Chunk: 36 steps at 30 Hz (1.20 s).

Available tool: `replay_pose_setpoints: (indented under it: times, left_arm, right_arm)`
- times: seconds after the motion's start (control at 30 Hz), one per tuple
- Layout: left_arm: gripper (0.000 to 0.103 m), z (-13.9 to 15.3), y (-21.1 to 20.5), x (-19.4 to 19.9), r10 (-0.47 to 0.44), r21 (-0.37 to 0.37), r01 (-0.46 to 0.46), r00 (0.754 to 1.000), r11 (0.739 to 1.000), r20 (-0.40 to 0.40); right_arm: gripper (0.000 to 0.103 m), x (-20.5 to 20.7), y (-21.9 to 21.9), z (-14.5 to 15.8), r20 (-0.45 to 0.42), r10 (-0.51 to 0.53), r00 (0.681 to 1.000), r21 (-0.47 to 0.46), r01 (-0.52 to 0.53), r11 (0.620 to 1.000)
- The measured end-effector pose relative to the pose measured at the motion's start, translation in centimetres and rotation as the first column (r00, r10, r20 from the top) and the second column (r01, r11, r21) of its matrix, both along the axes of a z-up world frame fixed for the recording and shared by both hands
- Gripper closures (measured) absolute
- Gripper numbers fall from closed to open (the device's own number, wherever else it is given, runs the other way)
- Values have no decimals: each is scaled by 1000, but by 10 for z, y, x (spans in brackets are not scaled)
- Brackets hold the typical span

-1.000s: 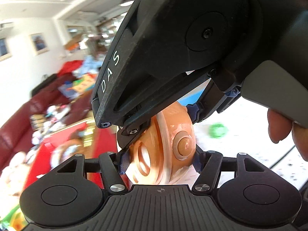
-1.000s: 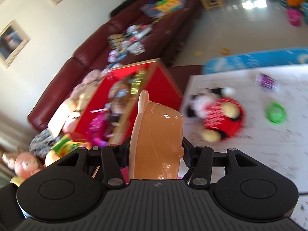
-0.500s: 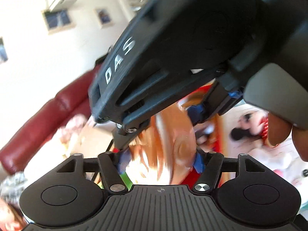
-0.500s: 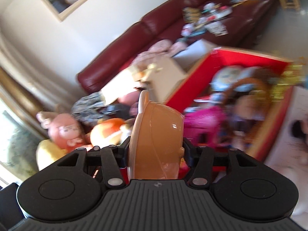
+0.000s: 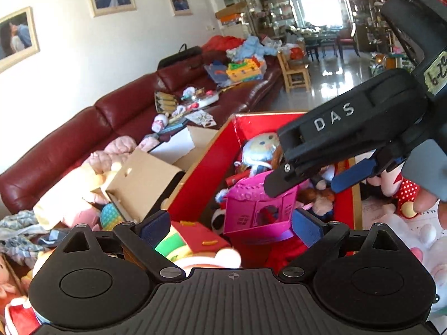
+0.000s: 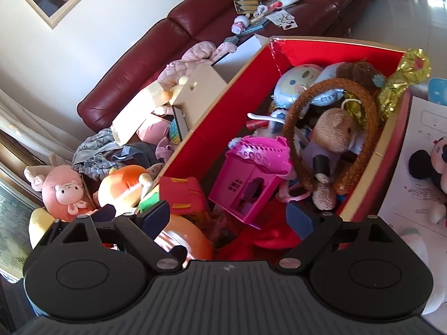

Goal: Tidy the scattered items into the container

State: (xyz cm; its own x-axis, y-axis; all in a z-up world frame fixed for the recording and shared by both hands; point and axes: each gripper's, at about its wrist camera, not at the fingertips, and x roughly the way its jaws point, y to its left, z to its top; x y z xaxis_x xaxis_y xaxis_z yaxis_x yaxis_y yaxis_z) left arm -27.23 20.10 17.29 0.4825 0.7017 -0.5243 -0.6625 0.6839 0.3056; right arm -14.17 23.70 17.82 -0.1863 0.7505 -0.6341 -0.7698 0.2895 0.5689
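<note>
Sofa: dark red leather sofa (image 6: 167, 53) runs along the white wall behind and to the left of the red box, strewn with small toys and papers.
Cardboard: pale open cardboard carton (image 6: 195, 95) leans just outside the box's left wall.
Plush pile: pink plush animal with a small face (image 6: 62, 189) and orange round plush (image 6: 123, 187) lie outside the box's near left corner.
Left gripper: left gripper (image 5: 230, 227) hangs over the box's near end, jaws spread wide after just opening, nothing between the blue pads.
Orange toy: glossy orange plastic rounded toy (image 6: 184, 240) lies at the box's near left corner, below the right gripper's left finger, loose of both grippers.
Box: large red-lined cardboard box (image 6: 218, 117) is heaped with toys.
Pink house: magenta plastic toy house (image 6: 251, 173) sits tilted near the box's middle.
Right gripper: right gripper (image 6: 230, 215) points down into the box, jaws likewise just opened wide and empty.
Headband: brown fuzzy headband (image 6: 368, 117) arches over a tan plush bear (image 6: 335, 131) toward the box's far right.
Mouse plush: red polka-dot mouse plush (image 6: 435, 164) lies on white paper outside the box's right wall.
</note>
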Motion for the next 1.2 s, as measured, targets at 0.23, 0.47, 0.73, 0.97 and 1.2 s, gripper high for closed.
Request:
replay_pose_setpoints:
  times: [0.23,0.47,0.73,0.97,1.2]
  left_arm:
    - [2,-6,7,-31,-13,-8,13,1000,1000,-12]
    - [0,-13,2,-30,-32,-17,31,999,999,-30]
    - [0,-10,18,-52,-18,-117,19,1000,993,7]
    - [0,-12,13,-69,-9,-132,5,1000,991,-24]
    - [0,-9,23,-60,27,-204,-22,999,979,22]
  right_arm:
    - [11,-2,-4,-2,8,13,1000,-20,-13,1000]
    - [9,-1,-9,3,67,43,997,-51,-39,998]
    - [8,6,-10,5,127,63,990,-89,-52,995]
    - [7,-2,-6,1,189,141,972,-115,-121,986]
    - [7,-10,1,0,228,240,944,-150,-209,966]
